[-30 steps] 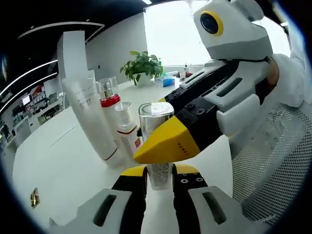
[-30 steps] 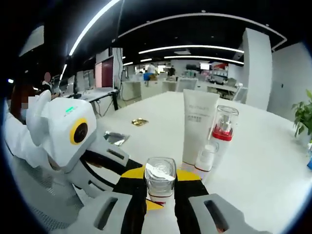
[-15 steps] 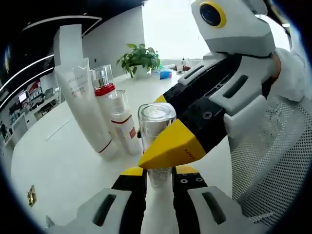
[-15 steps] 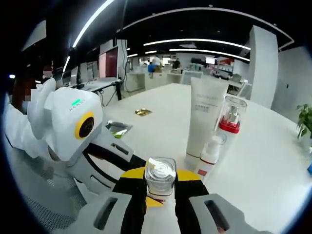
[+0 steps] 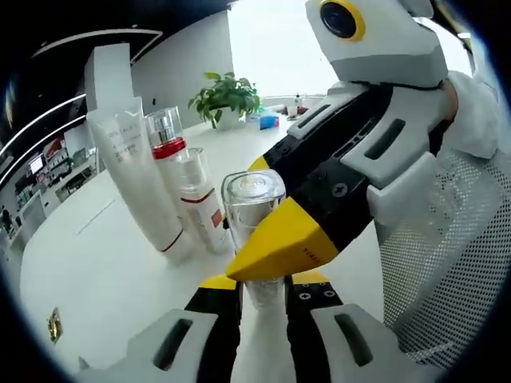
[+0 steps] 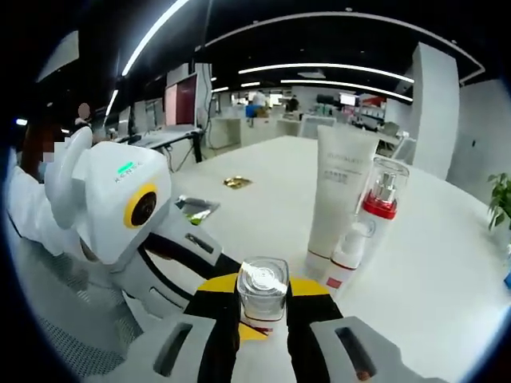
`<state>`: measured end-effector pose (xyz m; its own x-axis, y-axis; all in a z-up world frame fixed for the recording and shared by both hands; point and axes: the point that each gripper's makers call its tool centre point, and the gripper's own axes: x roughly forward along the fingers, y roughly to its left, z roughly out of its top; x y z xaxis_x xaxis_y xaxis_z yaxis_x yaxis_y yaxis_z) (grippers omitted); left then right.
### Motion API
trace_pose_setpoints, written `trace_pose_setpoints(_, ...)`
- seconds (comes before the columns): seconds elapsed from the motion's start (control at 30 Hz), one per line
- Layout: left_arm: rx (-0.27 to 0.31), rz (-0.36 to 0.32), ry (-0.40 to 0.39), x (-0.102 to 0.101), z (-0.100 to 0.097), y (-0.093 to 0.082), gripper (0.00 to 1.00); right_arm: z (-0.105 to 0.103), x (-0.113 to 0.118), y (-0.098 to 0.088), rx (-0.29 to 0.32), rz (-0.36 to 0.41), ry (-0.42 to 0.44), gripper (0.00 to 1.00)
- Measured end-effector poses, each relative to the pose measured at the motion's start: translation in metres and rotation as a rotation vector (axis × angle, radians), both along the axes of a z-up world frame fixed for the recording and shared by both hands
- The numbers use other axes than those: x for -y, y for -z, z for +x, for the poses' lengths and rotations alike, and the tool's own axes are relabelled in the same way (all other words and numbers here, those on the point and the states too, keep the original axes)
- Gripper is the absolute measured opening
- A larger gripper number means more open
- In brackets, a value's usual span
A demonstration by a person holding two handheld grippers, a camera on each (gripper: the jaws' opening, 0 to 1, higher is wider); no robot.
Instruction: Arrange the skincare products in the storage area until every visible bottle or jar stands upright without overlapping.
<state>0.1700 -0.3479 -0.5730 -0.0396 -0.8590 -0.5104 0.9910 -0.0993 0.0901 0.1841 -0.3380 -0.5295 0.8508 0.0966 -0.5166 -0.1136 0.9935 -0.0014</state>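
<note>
A small clear bottle (image 5: 254, 194) with a clear cap stands upright between the jaws of my left gripper (image 5: 263, 286). My right gripper (image 5: 275, 239) reaches in from the right, and its yellow jaw crosses the bottle's front. In the right gripper view the same bottle (image 6: 263, 281) sits between the shut jaws of my right gripper (image 6: 263, 307), with my left gripper (image 6: 227, 287) coming in from the left. Just beyond, a white tube (image 5: 137, 171), a red-collared pump bottle (image 5: 165, 137) and a small white bottle (image 5: 200, 206) with a red label stand upright, close together.
The white table (image 5: 104, 271) stretches to the left. A gold sachet (image 5: 54, 323) lies near its edge and a foil sachet (image 6: 196, 209) lies farther out. A potted plant (image 5: 226, 96) stands at the far side. A mesh chair (image 5: 447, 263) and a person's sleeve are at the right.
Both grippers, still holding the clear bottle, have edged a little closer to the standing group. The three standing products have not moved.
</note>
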Motion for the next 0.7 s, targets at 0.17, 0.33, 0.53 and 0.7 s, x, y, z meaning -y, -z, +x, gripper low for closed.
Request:
trace_pose_setpoints(0.17,0.016,0.016,-0.002,0.0,0.001,0.002,0.21,0.001,-0.001,-0.003,0.014,0.006,-0.001,0.16)
trace_pose_setpoints(0.33,0.021,0.02,-0.012,-0.001,0.004,0.003,0.21,0.001,0.001,-0.004,0.013,0.005,0.004,0.17)
trace_pose_setpoints(0.53,0.033,0.034,-0.023,-0.004,0.009,0.006,0.21,0.0,0.002,-0.005,0.02,0.004,0.01,0.17)
trace_pose_setpoints(0.7,0.026,0.041,-0.038,-0.005,0.012,0.008,0.22,0.0,0.001,-0.004,0.016,0.005,0.008,0.16)
